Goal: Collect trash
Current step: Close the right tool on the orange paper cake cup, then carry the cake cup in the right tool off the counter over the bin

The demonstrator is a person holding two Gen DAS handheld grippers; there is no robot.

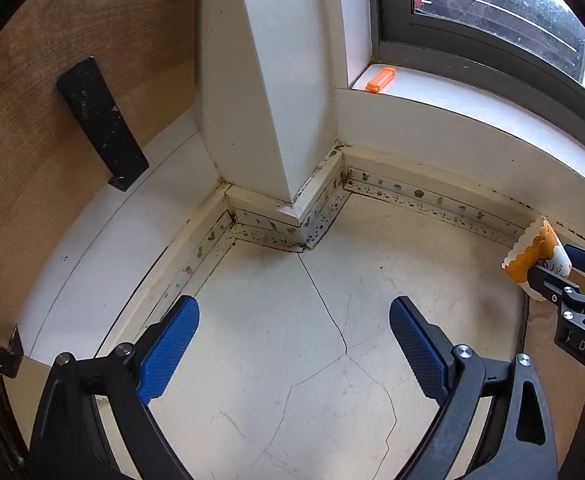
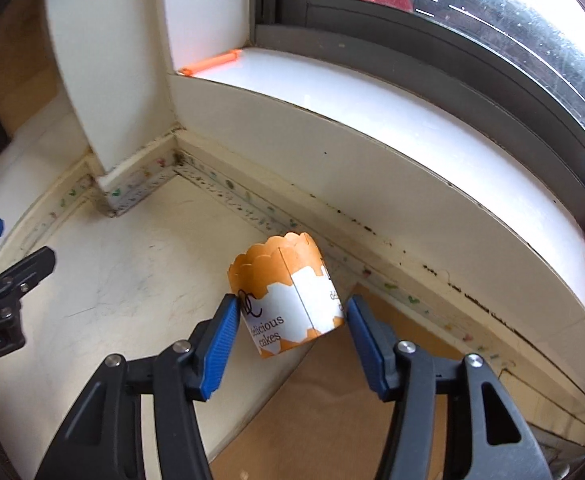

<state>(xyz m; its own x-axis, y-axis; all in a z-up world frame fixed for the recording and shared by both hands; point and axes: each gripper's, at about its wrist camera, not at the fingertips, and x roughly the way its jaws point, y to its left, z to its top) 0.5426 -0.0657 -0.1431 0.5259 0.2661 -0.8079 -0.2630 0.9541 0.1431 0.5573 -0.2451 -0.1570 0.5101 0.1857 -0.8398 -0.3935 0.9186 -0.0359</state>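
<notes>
Cream floor tiles [image 1: 276,344], smooth and crossed by thin dark cracks, fill most of what we see, meeting a white wall at a grimy skirting strip [image 2: 252,216] printed with small coloured figures. Above that skirting runs a glossy white window sill [image 2: 372,120] under a dark metal window frame [image 2: 412,48] with wet glass. A square white pillar [image 1: 276,80] juts from the wall left of the sill, and a small orange plastic piece [image 1: 379,80] lies on the sill's corner beside it. Brown cardboard [image 2: 332,400] lies flat on the floor below the skirting.

Our right tool [image 2: 292,320] holds a paper cake cup [image 2: 288,300] off the floor, just in front of the skirting: its blue ribbed pads [image 2: 220,344] press the cup's two sides. The cup is a short cylinder, orange and white with printed lettering, its scalloped open rim tilted up and away toward the skirting, its base toward us. In the left wrist view it shows at the far right edge.

Our left tool [image 1: 294,344] stands wide over bare tiles, well left of the cup, with nothing between its pads.
</notes>
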